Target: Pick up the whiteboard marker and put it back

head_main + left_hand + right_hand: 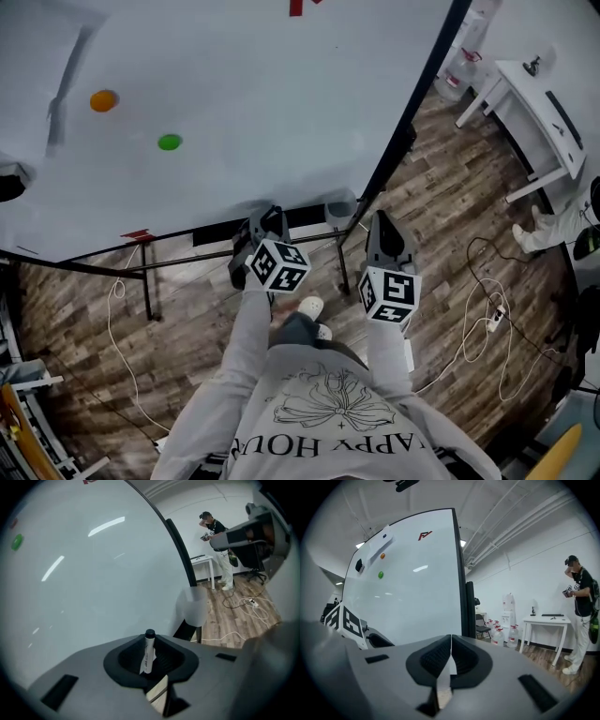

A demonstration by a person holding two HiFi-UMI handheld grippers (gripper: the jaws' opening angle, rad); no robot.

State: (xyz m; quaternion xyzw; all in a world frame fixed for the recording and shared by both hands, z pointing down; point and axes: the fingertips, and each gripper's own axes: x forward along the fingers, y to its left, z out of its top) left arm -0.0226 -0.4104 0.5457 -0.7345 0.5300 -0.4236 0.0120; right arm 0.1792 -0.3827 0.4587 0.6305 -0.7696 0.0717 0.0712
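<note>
The whiteboard marker (pixel 148 651) is clamped between the pads of the left gripper (pixel 263 221). The white barrel stands upright in the left gripper view, and the black end points away from the camera, toward the board surface. The marker is held in the air in front of the lower part of the board. Whether it touches the board cannot be determined.

The whiteboard (pixel 244 103) fills the upper left of the head view. It stands on a dark metal frame (pixel 148 272) and has a black edge along its right side. The wooden floor (pixel 441 216) extends beneath and to the right of the board. A white table (pixel 534 122) stands against the far wall, well apart from the board. A second person (pixel 583 616) stands beside that table, and several water bottles (pixel 506 634) stand on the floor near the wall. A white cable (pixel 487 319) lies looped on the floor at right.

The right gripper (pixel 386 227) is held just beside the left one, level with the right edge of the board. Its jaws are pressed together with nothing between them.

Two round magnets are fixed to the board, well above the grippers in the head view: an orange magnet (pixel 103 100) and, lower and to its right, a green magnet (pixel 169 142).
</note>
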